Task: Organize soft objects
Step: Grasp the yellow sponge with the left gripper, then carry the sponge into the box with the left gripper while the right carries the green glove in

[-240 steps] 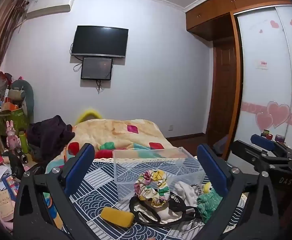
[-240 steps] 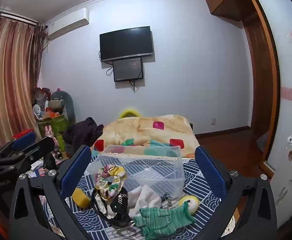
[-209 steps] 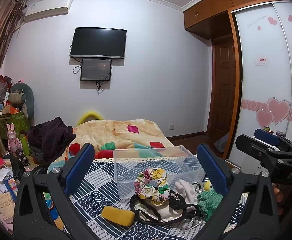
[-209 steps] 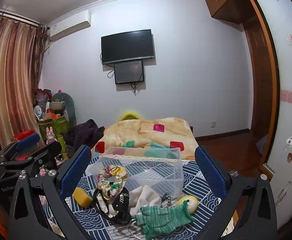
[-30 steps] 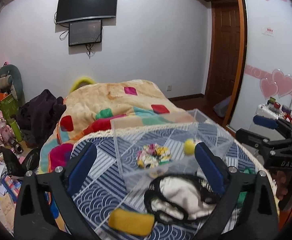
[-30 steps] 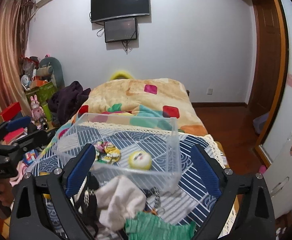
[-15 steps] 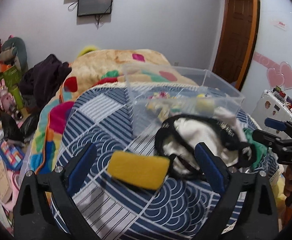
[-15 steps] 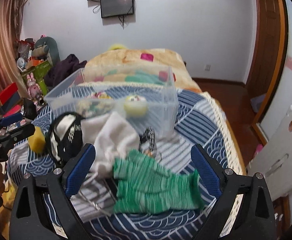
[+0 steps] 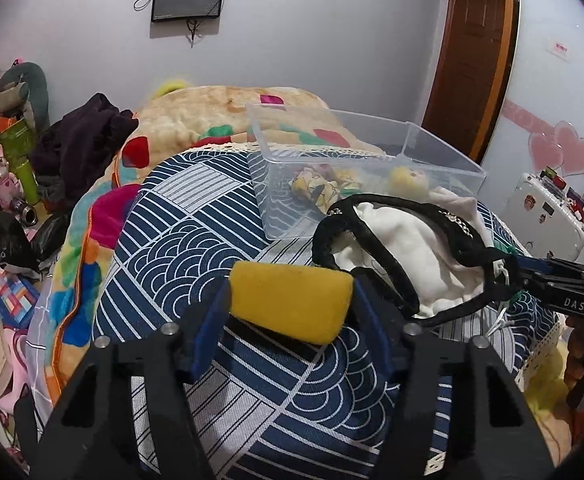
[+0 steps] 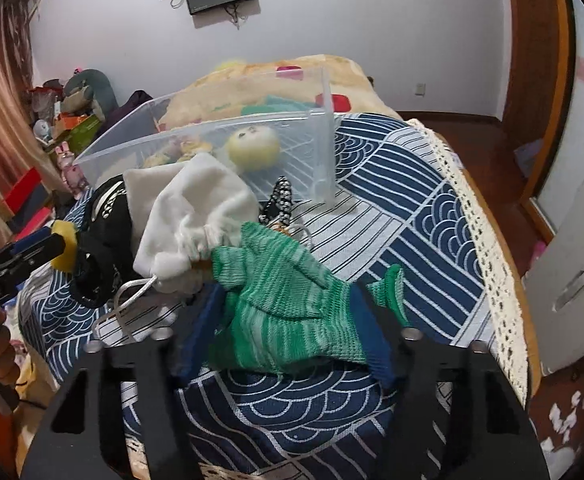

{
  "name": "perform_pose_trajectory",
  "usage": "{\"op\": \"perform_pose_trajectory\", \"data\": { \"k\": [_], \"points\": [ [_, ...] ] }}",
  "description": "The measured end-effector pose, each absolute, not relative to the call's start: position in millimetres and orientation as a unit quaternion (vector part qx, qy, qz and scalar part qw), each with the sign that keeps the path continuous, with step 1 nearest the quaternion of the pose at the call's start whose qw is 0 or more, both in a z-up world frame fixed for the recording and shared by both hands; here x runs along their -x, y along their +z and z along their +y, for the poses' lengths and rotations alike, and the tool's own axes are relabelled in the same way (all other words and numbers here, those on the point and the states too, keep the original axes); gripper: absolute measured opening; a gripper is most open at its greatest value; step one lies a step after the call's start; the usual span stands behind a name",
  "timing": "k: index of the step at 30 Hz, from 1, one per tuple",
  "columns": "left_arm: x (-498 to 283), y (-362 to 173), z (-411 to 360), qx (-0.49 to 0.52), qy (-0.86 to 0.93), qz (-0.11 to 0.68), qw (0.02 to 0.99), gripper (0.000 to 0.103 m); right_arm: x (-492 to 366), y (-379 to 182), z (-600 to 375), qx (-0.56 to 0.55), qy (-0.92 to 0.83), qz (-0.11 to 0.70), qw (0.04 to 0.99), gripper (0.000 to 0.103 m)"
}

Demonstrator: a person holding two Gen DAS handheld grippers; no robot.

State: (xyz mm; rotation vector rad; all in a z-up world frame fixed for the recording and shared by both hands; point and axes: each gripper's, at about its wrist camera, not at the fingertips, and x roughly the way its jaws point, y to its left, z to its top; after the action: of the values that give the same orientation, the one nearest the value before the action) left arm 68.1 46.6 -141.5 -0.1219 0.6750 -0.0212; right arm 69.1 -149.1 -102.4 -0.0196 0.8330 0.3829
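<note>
Left wrist view: the left gripper (image 9: 292, 304) had its blue jaws pressed against both ends of a yellow sponge (image 9: 289, 301), which rested low over the blue patterned cloth (image 9: 195, 236) of the bed. Ahead of the jaws and to their right stood a clear plastic bin (image 9: 356, 172), holding a floral scrunchie (image 9: 319, 189) and a small yellow plush (image 9: 406, 178). Between jaws and bin lay a white cloth pouch (image 9: 396, 256) ringed by a black strap (image 9: 366, 248).

Right wrist view: the right gripper (image 10: 287, 322) had its jaws clamped on the cuff end of a green knitted glove (image 10: 287, 312), whose fingers trailed to the right of the jaws. The pouch lay just ahead and left, touching the glove; the bin sat beyond it, the plush visible through its wall. At far left the other tool could be seen gripping the sponge.

The step in hand appeared to be the pickup: both items gripped, neither yet clearly lifted. The next move would likely call for raising each above the bin's rim, carrying forward, and freeing the glove from the pouch's cord (image 10: 131, 292) without dragging it along.
</note>
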Motion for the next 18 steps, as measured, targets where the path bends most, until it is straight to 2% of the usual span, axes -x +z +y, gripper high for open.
{"op": "perform_pose_trajectory", "data": {
  "k": [2, 8, 12, 18],
  "points": [
    [-66.7, -141.5, 47.8, 0.063, -0.012, 0.329, 0.942, 0.052, -66.5, -100.6, -148.6, 0.011, 0.194, 0.400, 0.896, 0.037],
    [-60.9, -134.7, 46.8, 0.064, -0.023, 0.319, 0.945, 0.031, -62.2, -97.0, -147.6, 0.016, 0.194, 0.387, 0.901, 0.012],
    [-57.1, -126.2, 45.9, 0.062, -0.026, 0.310, 0.948, 0.020, -63.7, -89.7, -149.0, 0.014, 0.185, 0.373, 0.909, 0.007],
    [-52.1, -116.7, 49.1, 0.068, -0.029, 0.303, 0.950, 0.019, -58.6, -72.6, -154.0, 0.008, 0.181, 0.344, 0.921, 0.007]
  ]
}}
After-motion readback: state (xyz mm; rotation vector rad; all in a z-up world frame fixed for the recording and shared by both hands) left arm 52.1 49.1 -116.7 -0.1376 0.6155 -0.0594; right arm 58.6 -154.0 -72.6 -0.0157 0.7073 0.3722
